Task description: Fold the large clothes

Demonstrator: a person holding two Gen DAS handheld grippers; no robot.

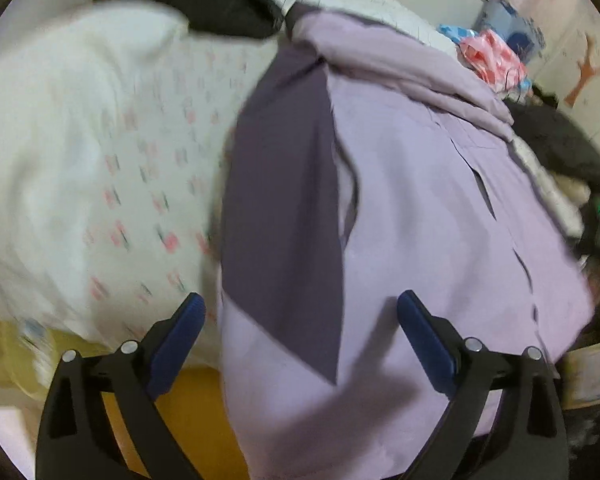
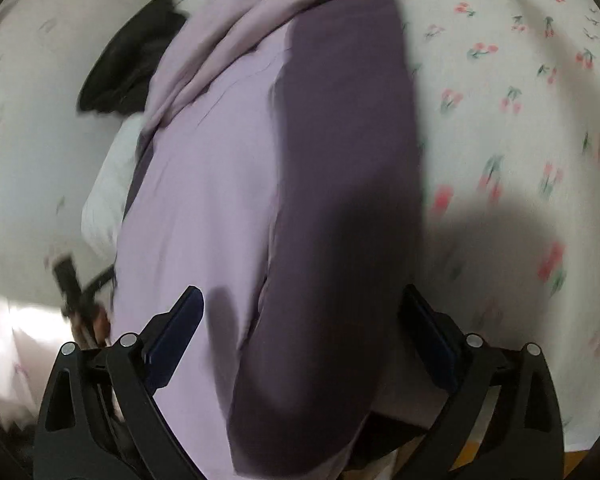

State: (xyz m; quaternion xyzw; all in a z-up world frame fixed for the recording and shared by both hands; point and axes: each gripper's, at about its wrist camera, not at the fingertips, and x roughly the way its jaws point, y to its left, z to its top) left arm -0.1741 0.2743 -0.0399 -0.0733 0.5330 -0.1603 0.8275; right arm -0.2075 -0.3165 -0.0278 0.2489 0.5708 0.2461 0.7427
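A large lilac garment (image 1: pixel 440 208) with a dark purple sleeve (image 1: pixel 284 208) lies on a bed with a white cherry-print sheet (image 1: pixel 100 152). My left gripper (image 1: pixel 300 312) is open, its blue pads apart over the garment's near end. In the right wrist view the same lilac garment (image 2: pixel 204 184) and its dark purple sleeve (image 2: pixel 340 160) fill the middle. My right gripper (image 2: pixel 300 308) is open above the sleeve, holding nothing. The other gripper (image 2: pixel 76 288) shows blurred at the left edge of the garment.
Dark clothing (image 1: pixel 204 0) lies at the bed's far side, more dark fabric (image 1: pixel 556 144) at the right. A pink patterned item (image 1: pixel 492 60) sits beyond the garment. The yellow-orange bed edge (image 1: pixel 188 408) is below. The cherry sheet (image 2: pixel 520 120) spreads right of the garment.
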